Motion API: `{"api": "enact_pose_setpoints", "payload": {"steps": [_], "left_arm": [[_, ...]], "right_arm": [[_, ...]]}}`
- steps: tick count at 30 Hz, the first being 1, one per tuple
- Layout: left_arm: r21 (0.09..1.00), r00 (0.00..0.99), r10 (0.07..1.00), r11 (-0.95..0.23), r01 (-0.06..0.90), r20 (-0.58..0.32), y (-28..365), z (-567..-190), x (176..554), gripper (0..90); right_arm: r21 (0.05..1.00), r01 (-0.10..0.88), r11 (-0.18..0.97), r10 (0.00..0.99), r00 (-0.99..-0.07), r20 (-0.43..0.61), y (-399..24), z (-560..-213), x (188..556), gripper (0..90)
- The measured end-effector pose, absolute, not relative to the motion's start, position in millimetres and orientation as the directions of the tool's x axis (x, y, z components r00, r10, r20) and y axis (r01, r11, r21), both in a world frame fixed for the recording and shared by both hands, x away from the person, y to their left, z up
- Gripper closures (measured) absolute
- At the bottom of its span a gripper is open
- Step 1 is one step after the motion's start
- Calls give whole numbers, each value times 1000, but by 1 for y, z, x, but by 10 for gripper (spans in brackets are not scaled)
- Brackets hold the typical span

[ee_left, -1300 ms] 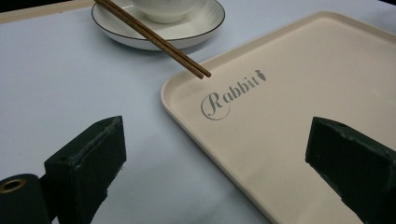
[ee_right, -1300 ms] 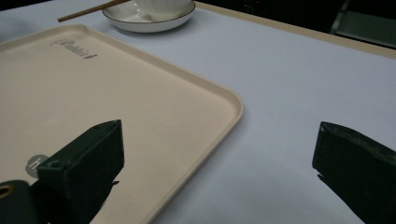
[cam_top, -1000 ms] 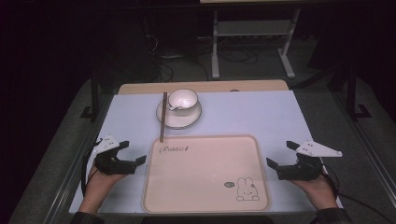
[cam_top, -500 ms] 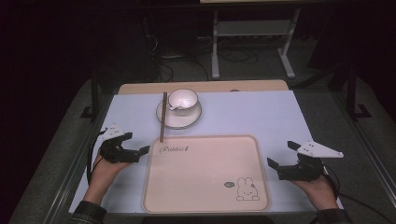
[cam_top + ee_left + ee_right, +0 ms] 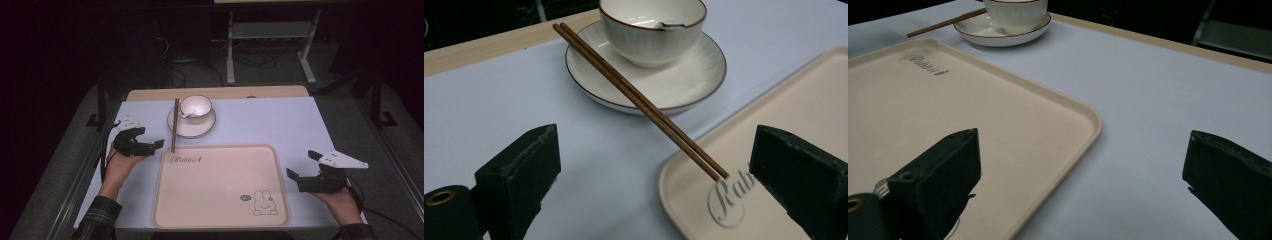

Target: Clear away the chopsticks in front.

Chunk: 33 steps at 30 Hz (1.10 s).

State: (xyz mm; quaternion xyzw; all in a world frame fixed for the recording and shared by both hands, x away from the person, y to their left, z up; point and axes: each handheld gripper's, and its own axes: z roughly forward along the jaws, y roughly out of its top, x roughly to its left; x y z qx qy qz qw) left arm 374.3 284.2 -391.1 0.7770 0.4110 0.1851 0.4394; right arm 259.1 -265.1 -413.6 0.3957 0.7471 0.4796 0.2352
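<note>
I have the left gripper at about nine o'clock on the table, jaws spread wide and holding nothing. It points toward three o'clock, at the near end of the chopsticks, which lie just beside its tips without touching them. In the left gripper view the chopsticks run between my two jaws: their far end rests across the rim of the saucer and their near end sits on the corner of the tray, by the printed lettering. The bowl stands on the saucer, just to the side of the chopsticks.

From the high view the saucer and bowl are at twelve o'clock, the tray fills the middle toward six o'clock, and the chopsticks run along the saucer's nine o'clock side.

My right gripper is at four o'clock, just off the tray's edge, jaws wide apart and empty, well away from the chopsticks. In the right gripper view one jaw is over the tray and the other over the bare table.
</note>
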Motion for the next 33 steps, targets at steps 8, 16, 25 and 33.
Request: {"api": "enact_pose_setpoints", "payload": {"steps": [8, 16, 25, 33], "left_arm": [[816, 591, 805, -311, 487, -47, 262, -392, 404, 134], [783, 590, 807, -349, 515, -28, 244, -394, 429, 223], [737, 569, 822, -370, 566, -24, 233, -403, 453, 424], [709, 557, 830, -381, 594, -21, 225, -409, 466, 511]], "right_arm": [[902, 367, 227, 821, -571, 26, -266, -414, 259, 16], [905, 364, 221, 819, -573, 31, -268, -414, 259, 16], [905, 366, 219, 816, -577, 36, -268, -413, 258, 17], [908, 364, 210, 818, -573, 41, -270, -413, 257, 18]]}}
